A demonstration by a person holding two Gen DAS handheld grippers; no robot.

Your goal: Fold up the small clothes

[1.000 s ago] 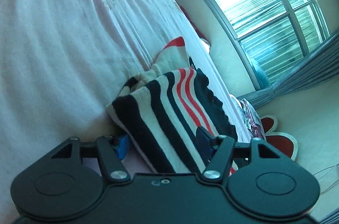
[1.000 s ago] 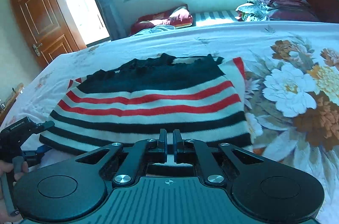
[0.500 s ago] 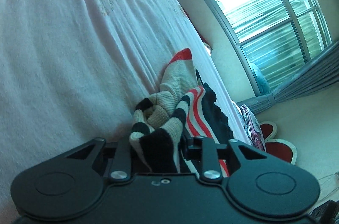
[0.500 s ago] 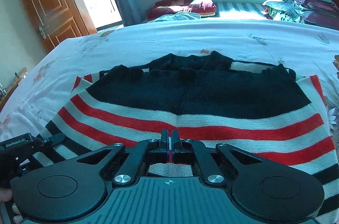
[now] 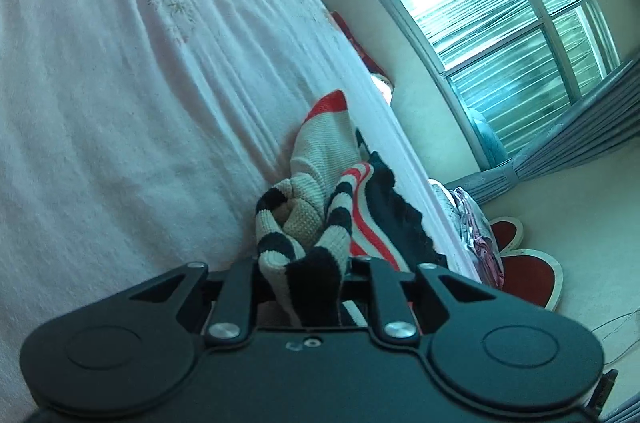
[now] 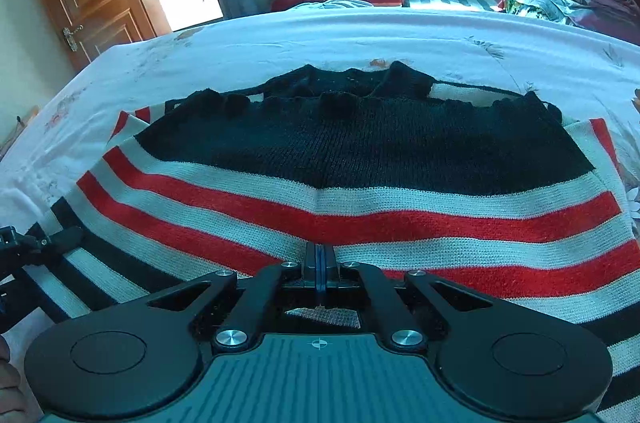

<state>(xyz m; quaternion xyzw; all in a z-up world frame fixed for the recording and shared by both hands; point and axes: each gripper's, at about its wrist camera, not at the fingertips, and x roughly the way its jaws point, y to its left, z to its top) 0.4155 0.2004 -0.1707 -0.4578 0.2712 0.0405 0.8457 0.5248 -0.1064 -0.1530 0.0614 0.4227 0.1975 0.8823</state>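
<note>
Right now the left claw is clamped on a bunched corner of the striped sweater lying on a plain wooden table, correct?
Not a table. The right wrist view shows the striped sweater spread on a bed with a floral sheet. The left claw is indeed clamped on a bunched corner.

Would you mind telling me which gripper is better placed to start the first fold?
Probably left: the left gripper is shut on the striped sweater's bunched corner, while the right gripper sits shut, seemingly holding nothing.
</note>
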